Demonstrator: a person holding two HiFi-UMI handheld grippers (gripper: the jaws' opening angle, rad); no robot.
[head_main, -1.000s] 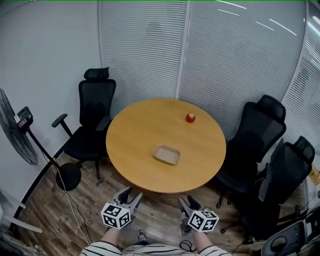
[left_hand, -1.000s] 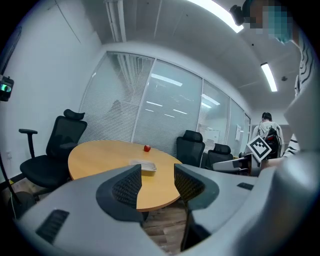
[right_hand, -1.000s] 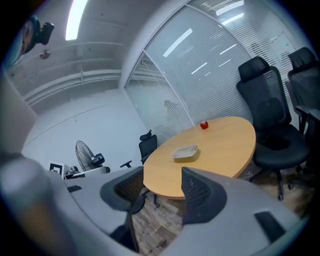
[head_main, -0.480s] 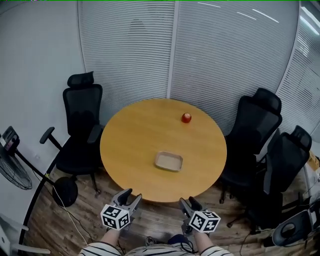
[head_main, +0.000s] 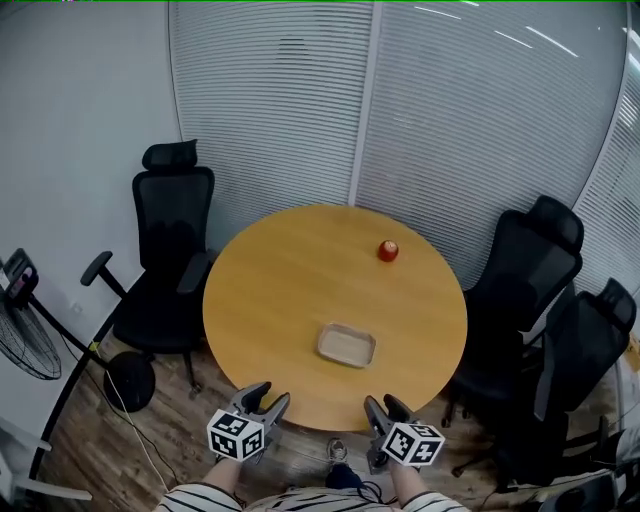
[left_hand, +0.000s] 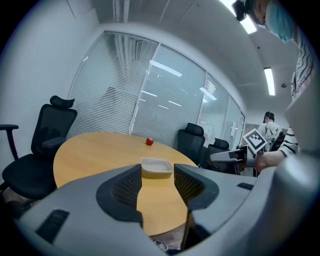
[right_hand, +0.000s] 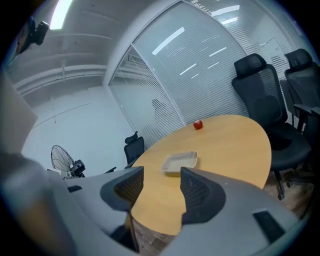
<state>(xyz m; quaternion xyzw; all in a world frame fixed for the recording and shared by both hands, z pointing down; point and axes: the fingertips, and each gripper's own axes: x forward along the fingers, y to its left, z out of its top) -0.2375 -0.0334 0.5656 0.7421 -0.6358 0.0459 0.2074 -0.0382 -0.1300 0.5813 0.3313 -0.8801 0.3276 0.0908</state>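
A round wooden table (head_main: 280, 290) stands ahead of me. On it lie a shallow beige tray (head_main: 347, 345) near the front and a small red tomato-like object (head_main: 388, 250) farther back. My left gripper (head_main: 267, 403) hovers open and empty just short of the table's near edge. My right gripper (head_main: 381, 411) is beside it, also open and empty. The left gripper view frames the tray (left_hand: 157, 166) between the jaws, with the red object (left_hand: 149, 142) beyond. In the right gripper view the tray (right_hand: 179, 162) and red object (right_hand: 198, 124) both show.
Black office chairs surround the table: one at the left (head_main: 170, 245), two at the right (head_main: 523, 280) (head_main: 585, 345). A standing fan (head_main: 25, 330) is at the far left. Glass walls with blinds (head_main: 400, 110) close off the back. The floor is wood planks.
I have stepped closer: the table now lies nearer to both grippers and the tray looks larger in both gripper views. Both grippers stay open and empty.
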